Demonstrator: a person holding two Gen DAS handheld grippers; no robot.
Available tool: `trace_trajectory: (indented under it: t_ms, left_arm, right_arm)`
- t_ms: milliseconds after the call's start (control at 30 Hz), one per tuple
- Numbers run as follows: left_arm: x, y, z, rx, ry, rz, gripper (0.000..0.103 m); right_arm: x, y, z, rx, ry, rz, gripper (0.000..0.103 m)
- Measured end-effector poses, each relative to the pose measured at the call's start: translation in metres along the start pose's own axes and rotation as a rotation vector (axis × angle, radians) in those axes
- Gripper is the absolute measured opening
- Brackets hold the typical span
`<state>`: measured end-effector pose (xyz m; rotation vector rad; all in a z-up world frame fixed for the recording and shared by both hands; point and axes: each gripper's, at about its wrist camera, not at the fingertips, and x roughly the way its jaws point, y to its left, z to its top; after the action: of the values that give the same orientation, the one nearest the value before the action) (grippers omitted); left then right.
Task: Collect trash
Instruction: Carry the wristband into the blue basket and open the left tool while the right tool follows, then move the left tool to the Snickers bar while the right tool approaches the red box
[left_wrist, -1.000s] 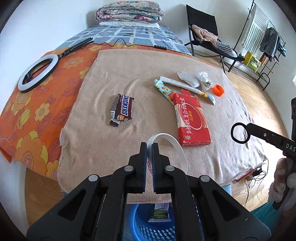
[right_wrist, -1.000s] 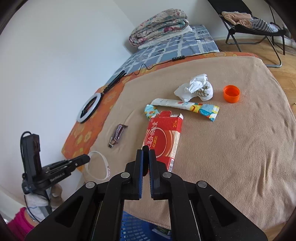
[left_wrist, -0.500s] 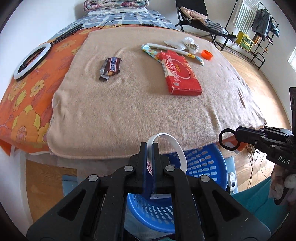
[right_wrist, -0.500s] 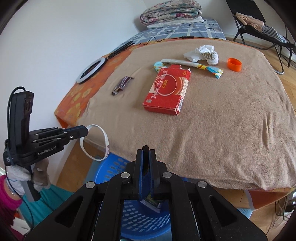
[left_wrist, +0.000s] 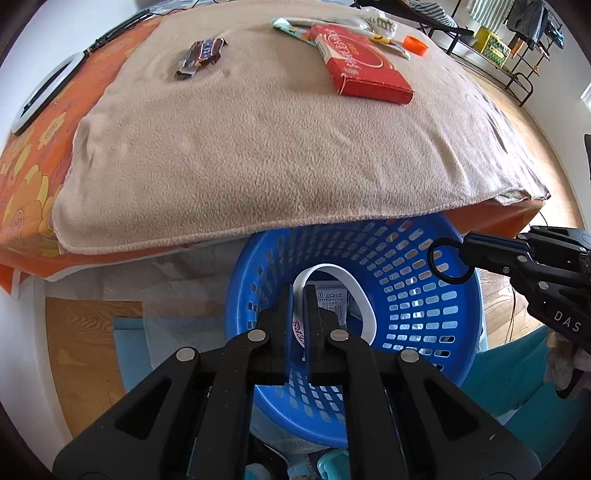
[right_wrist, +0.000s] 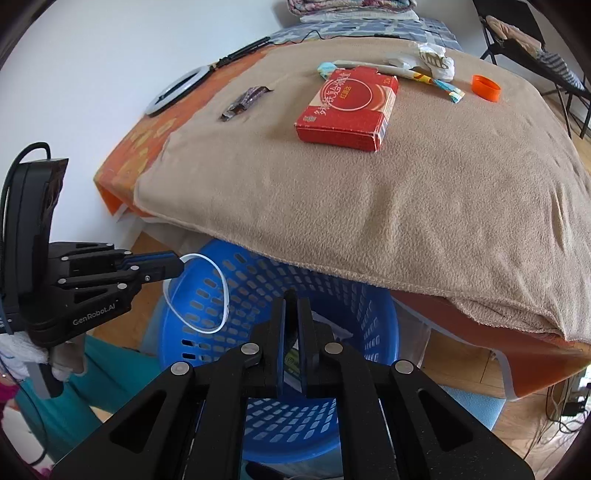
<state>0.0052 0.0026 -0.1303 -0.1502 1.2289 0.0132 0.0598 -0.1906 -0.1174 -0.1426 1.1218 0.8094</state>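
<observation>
My left gripper is shut on a white plastic band and holds it over the blue laundry basket. In the right wrist view the band hangs from the left gripper above the basket. My right gripper is shut on a small black ring, also above the basket; the ring is hidden in its own view. On the beige blanket lie a red box, a Snickers wrapper, a crumpled tissue, a printed wrapper and an orange cap.
The basket stands on the floor under the bed's front edge and holds a paper packet. A ring light lies on the orange sheet at the left. A folding chair stands at the far right.
Both grippers have dropped from above the bed to below its front edge, over the blue basket. Each still holds its item.
</observation>
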Motion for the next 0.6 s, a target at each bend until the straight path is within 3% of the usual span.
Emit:
trace_trajectory:
  t_ms: [200, 267, 333, 400, 433, 467, 600]
  left_arm:
    - [0.013, 0.003, -0.003, -0.008, 0.043, -0.003, 0.003]
    - [0.016, 0.004, -0.004, -0.010, 0.051, 0.001, 0.008]
    - [0.017, 0.005, -0.005, -0.017, 0.053, 0.001, 0.021]
    - [0.017, 0.007, -0.004, -0.023, 0.049, 0.002, 0.034]
    - [0.017, 0.008, -0.004, -0.025, 0.045, 0.004, 0.039]
    - [0.016, 0.008, -0.003, -0.029, 0.042, 0.006, 0.040]
    - [0.015, 0.014, 0.000, -0.051, 0.033, 0.008, 0.040]
  right_arm:
    - [0.018, 0.002, -0.004, -0.022, 0.042, -0.022, 0.004]
    - [0.021, 0.002, -0.004, -0.029, 0.046, -0.038, 0.004]
    - [0.022, 0.001, -0.003, -0.028, 0.051, -0.043, 0.006]
    - [0.023, 0.001, -0.002, -0.022, 0.053, -0.046, 0.021]
    - [0.023, 0.001, -0.002, -0.020, 0.053, -0.050, 0.036]
    - [0.023, 0.001, -0.002, -0.019, 0.049, -0.050, 0.044]
    - [0.021, 0.002, 0.000, -0.027, 0.038, -0.065, 0.045]
